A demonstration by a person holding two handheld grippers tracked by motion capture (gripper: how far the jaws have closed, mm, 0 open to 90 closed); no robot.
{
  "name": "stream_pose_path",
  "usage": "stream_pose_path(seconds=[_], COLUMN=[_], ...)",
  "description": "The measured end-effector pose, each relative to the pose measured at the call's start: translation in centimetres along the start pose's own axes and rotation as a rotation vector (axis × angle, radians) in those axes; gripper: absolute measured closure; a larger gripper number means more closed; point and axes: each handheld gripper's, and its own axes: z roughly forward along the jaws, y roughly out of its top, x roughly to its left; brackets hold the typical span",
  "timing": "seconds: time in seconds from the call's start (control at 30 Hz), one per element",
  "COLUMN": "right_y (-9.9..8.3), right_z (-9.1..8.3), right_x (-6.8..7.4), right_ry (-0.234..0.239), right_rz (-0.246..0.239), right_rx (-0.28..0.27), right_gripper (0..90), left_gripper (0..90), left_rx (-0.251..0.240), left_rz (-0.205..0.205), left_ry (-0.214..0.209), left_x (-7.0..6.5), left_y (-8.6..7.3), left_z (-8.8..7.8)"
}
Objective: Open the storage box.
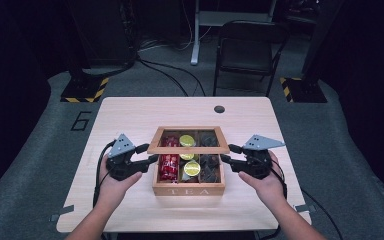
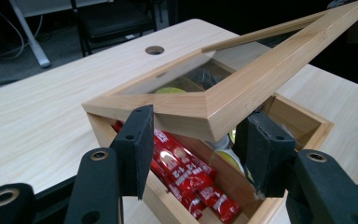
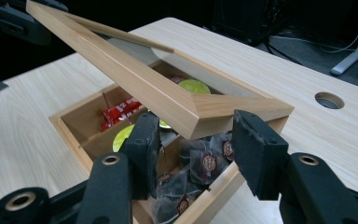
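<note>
Brightly and evenly lit on the table point(image 1: 130, 115) from above; dark, murky far background. Soft shadows only. Slightly blurred, low in detail throughout; no strong glare.

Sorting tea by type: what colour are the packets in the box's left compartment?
Red packets with white print, clearest in the left gripper view.

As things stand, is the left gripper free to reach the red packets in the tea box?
Probably not: the left gripper is shut on the raised lid, which partly covers the red packets.
</note>
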Motion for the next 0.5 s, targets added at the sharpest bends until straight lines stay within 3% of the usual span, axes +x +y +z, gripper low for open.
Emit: stream_pose_path(seconds=[0.5], right_y=[2.9], right_z=[0.6], right_x=[-1.1], right_ry=[-0.028], right_rz=[0.025], right_rx=[-0.013], right_gripper=[51.7], left_gripper=[50.7], left_rx=[-0.024], left_rz=[0.013], left_ry=[0.056], left_x=[0.9], left_y=[2.7], left_z=[0.4])
